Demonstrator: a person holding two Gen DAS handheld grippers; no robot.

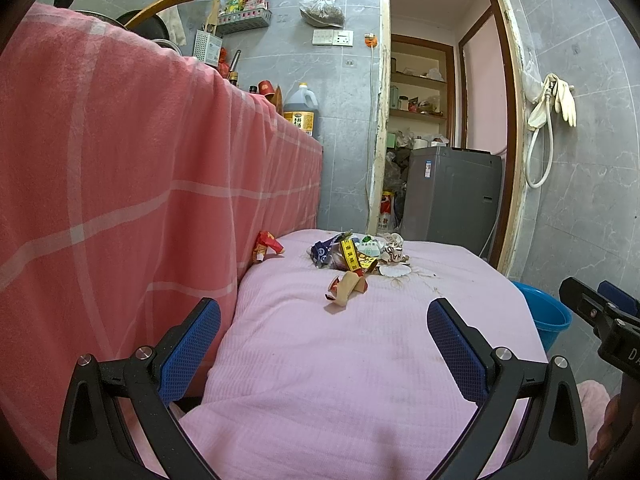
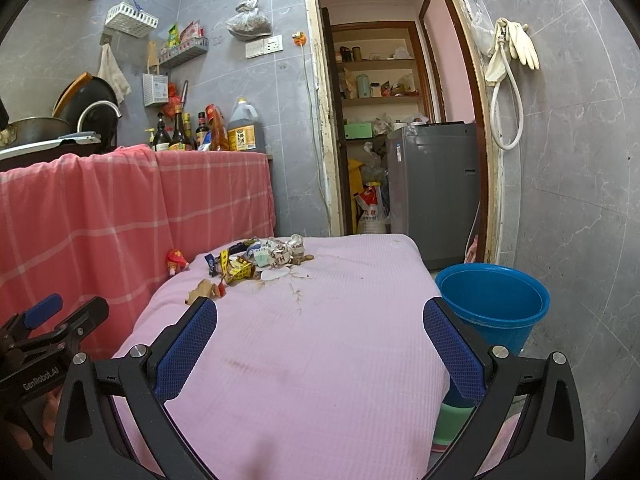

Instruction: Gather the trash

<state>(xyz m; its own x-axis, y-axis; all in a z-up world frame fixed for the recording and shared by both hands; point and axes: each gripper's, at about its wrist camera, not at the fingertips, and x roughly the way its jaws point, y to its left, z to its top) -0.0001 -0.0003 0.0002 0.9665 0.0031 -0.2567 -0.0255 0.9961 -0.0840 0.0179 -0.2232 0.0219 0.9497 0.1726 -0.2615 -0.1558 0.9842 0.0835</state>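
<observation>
A pile of crumpled wrappers and paper scraps (image 1: 356, 254) lies at the far end of a pink-covered table (image 1: 340, 360); it also shows in the right wrist view (image 2: 260, 258). A tan scrap (image 1: 346, 286) lies nearer, and a red wrapper (image 1: 267, 245) sits at the table's left edge. A blue bucket (image 2: 494, 300) stands on the floor right of the table. My left gripper (image 1: 324, 336) is open and empty over the near table. My right gripper (image 2: 320, 336) is open and empty too, well short of the pile.
A counter draped in pink checked cloth (image 1: 120, 200) runs along the left, with bottles and an oil jug (image 2: 244, 128) on top. A doorway with a grey washing machine (image 2: 434, 184) lies behind the table. A brown stain (image 2: 294, 286) marks the cloth.
</observation>
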